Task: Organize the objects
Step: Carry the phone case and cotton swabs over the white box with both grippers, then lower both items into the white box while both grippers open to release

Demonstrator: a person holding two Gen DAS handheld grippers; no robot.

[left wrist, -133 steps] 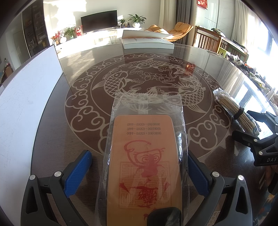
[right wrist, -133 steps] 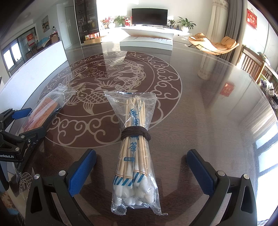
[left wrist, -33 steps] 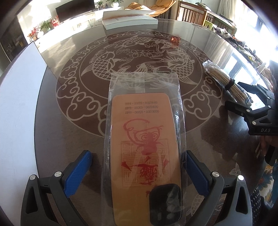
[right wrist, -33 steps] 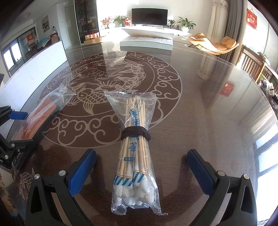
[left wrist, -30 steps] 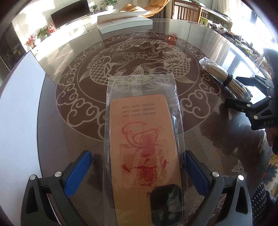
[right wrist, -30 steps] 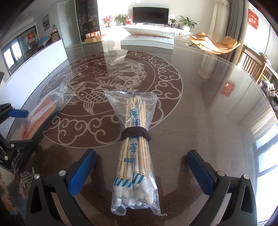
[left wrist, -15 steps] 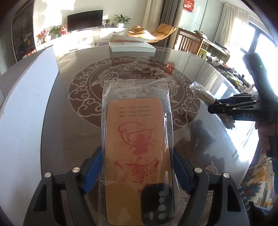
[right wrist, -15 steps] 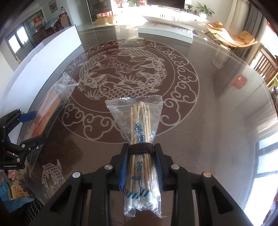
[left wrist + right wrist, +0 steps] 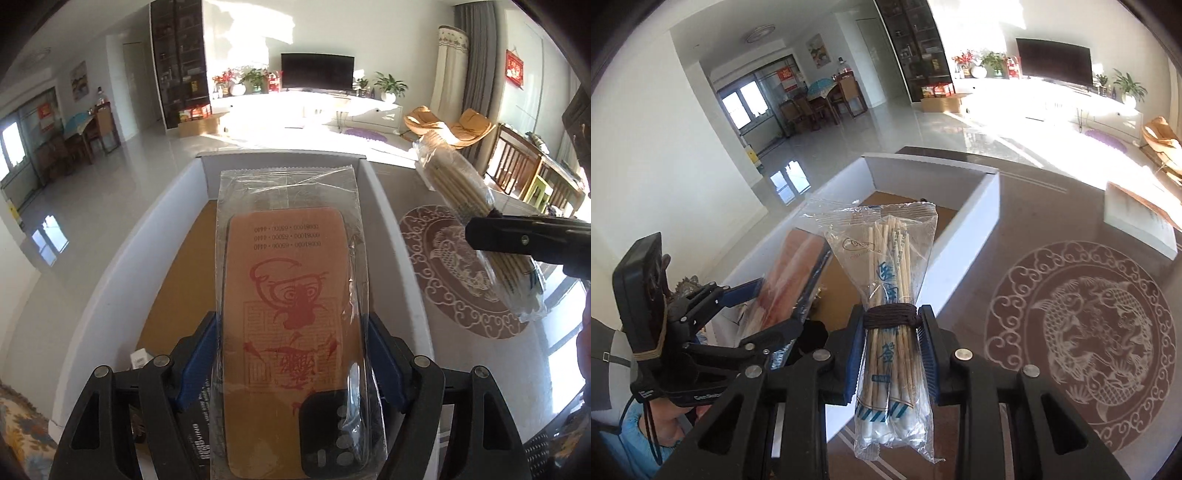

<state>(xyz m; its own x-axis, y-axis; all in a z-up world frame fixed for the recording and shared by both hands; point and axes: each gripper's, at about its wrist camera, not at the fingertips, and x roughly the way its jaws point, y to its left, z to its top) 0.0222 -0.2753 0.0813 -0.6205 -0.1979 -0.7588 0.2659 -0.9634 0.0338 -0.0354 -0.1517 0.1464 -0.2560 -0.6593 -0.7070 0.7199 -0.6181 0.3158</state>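
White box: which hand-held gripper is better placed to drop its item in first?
Left, probably. The left hand-held gripper holds the bagged phone case directly above the white box. The right hand-held gripper holds the cotton swab pack nearer the box's right wall, partly over the table.

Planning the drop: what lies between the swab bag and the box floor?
Only the box's near wall; the swab bag hangs beside it, per the right wrist view.

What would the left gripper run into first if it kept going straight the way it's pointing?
Probably the far wall of the white box. The left gripper, shut on the bagged phone case, points along the box's length over its brown floor; depth is uncertain.
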